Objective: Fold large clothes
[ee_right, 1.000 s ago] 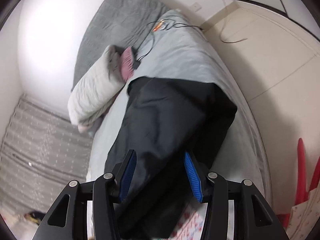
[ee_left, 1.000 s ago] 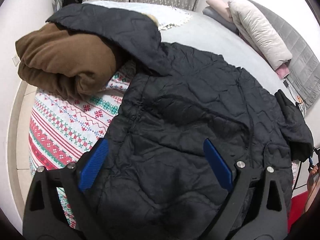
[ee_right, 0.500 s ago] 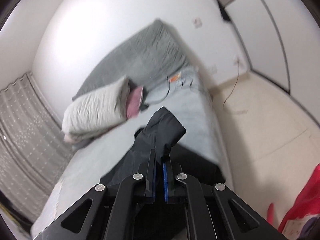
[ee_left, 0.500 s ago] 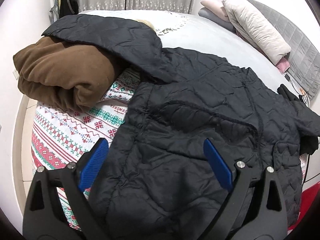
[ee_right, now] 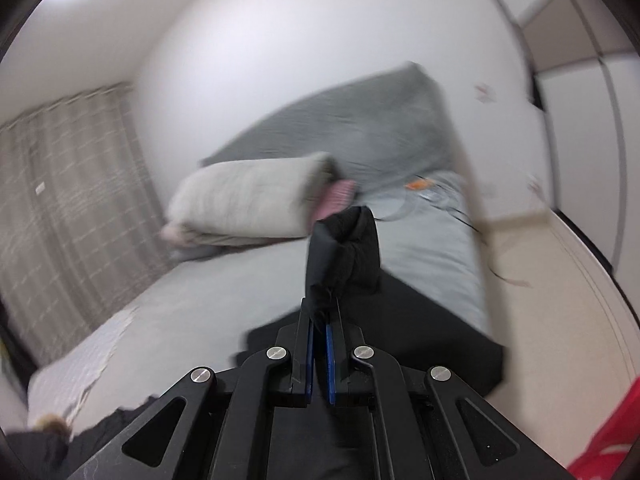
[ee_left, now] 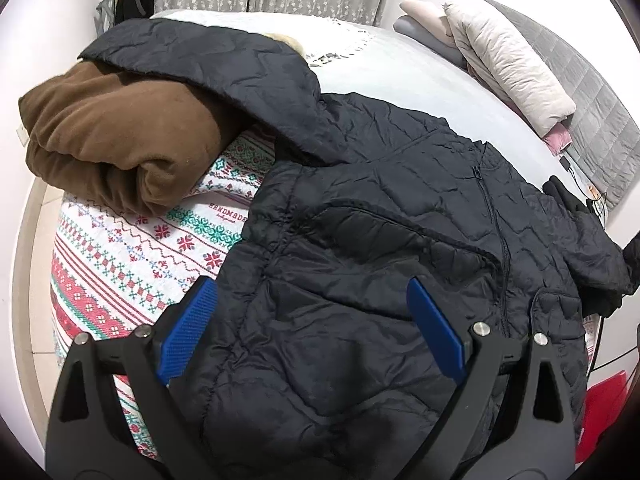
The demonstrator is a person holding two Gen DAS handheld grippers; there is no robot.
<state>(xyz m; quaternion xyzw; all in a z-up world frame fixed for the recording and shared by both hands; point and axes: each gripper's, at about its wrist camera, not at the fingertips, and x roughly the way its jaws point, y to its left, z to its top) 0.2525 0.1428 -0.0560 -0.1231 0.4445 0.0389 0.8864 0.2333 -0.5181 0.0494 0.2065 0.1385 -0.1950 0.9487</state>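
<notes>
The black quilted puffer jacket [ee_left: 380,248] lies spread front-up across the bed [ee_left: 404,80]. Its hood end runs toward the upper left of the left wrist view, draped over a folded brown fleece blanket [ee_left: 116,140], and its hem falls toward the camera, so its long axis runs roughly away from the left gripper [ee_left: 316,324]. Its zipper [ee_left: 496,232] traces that same line.

The left gripper hovers over the lower body of the jacket with its blue pads spread wide, holding nothing; whether they touch the fabric cannot be told. A patterned red, white and green quilt [ee_left: 132,264] shows beside the jacket on the left.

The right gripper [ee_right: 319,344] has its jaws pressed almost together, pinching the end of the jacket's right sleeve [ee_right: 344,256]. The bunched cuff stands up out of the pads, lifted clear of the grey sheet, with the rest of the sleeve trailing below. That view is motion-blurred. Beyond it lie a beige folded quilt [ee_right: 248,200] and a grey padded headboard [ee_right: 352,120].

The relation that matters is that the held sleeve sits at the jacket's right edge, while the body it belongs on lies to the left of the right gripper, toward the zipper line. By that judgement, the fold calls for carrying the cuff across the long axis and laying it on the chest. The right hand is plainly the nearer one for this; the left is placed to steady the body.
</notes>
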